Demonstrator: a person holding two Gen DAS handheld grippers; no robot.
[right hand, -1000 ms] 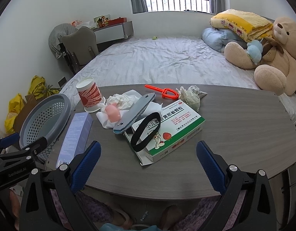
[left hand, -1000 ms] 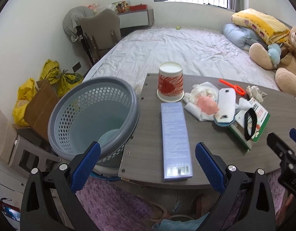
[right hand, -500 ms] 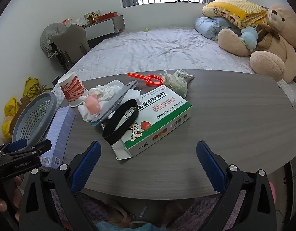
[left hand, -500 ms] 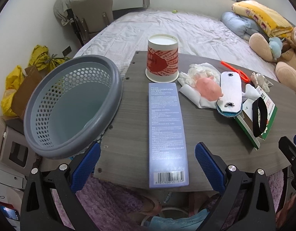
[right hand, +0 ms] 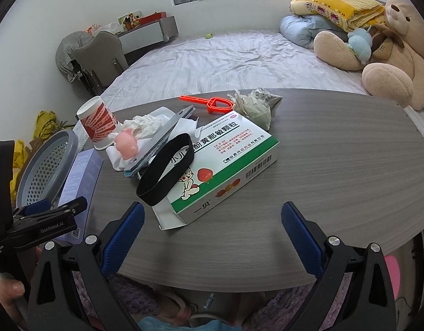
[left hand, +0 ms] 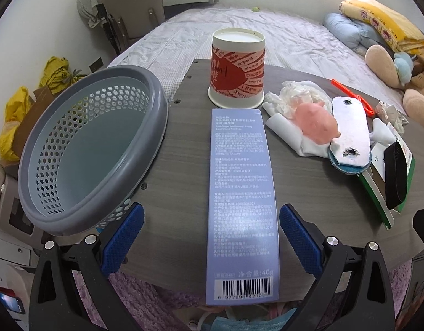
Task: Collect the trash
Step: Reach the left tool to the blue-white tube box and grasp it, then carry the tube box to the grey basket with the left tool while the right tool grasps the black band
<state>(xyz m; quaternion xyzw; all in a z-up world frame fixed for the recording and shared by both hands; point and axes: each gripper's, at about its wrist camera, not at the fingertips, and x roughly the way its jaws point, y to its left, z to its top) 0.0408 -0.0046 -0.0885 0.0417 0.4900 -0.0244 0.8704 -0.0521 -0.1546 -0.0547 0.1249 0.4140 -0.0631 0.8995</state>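
Note:
A long pale-blue toothpaste box [left hand: 241, 201] lies on the grey wooden table [left hand: 181, 151], its near end overhanging the front edge. My left gripper [left hand: 210, 238] is open, its blue pads on either side of the box's near end without touching. A grey mesh basket [left hand: 85, 149] leans at the table's left edge, empty. My right gripper [right hand: 210, 237] is open and empty, low over the table's front edge, facing a green-and-white medicine box [right hand: 225, 162] with a black band [right hand: 165, 172] on it.
A red-and-white paper cup [left hand: 236, 69] stands upside down behind the blue box. Crumpled tissues [left hand: 297, 96], a pink toy [left hand: 315, 122], a white-and-blue pad [left hand: 350, 135], an orange plastic piece [right hand: 209, 101] and a crumpled wrapper [right hand: 253, 104] lie mid-table. A bed lies beyond.
My left gripper has moved forward and down over the table edge, so the blue box now lies between its open fingers. My right gripper has edged closer to the medicine box.

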